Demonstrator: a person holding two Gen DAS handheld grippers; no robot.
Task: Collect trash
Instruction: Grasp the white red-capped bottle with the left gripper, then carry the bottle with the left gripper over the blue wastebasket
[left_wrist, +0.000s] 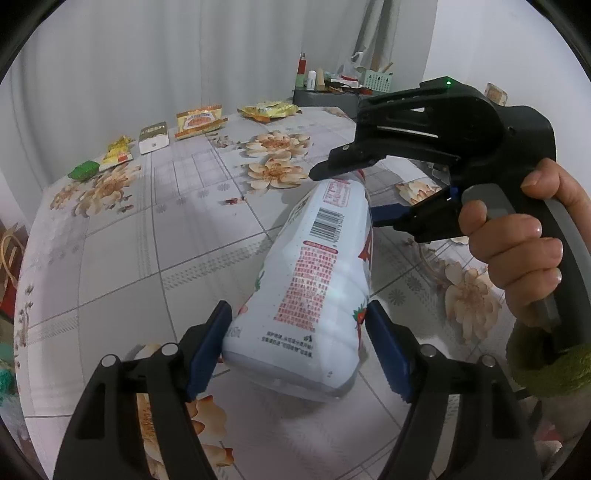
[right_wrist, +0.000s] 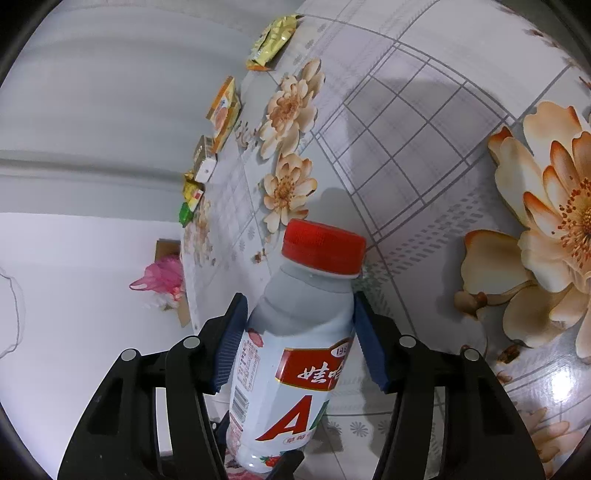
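Note:
A white plastic drink bottle (left_wrist: 314, 266) with red print and a barcode hangs tilted over the flowered table (left_wrist: 129, 258). My left gripper (left_wrist: 297, 310) is shut on its wide base, one blue pad against each side. My right gripper (left_wrist: 347, 195), held in a person's hand (left_wrist: 517, 240), comes in from the right at the bottle's far end. In the right wrist view the right gripper (right_wrist: 299, 297) has its pads against the shoulder of the bottle (right_wrist: 295, 369), just below the red cap (right_wrist: 323, 243).
Along the table's far edge lie a green packet (left_wrist: 83, 170), yellow wrappers (left_wrist: 118, 153), a small white box (left_wrist: 153, 138), an orange-yellow bag (left_wrist: 199, 120) and a gold bag (left_wrist: 267, 109). Clutter sits on a grey stand (left_wrist: 332, 85) behind. A pink bag (right_wrist: 162, 277) lies on the floor.

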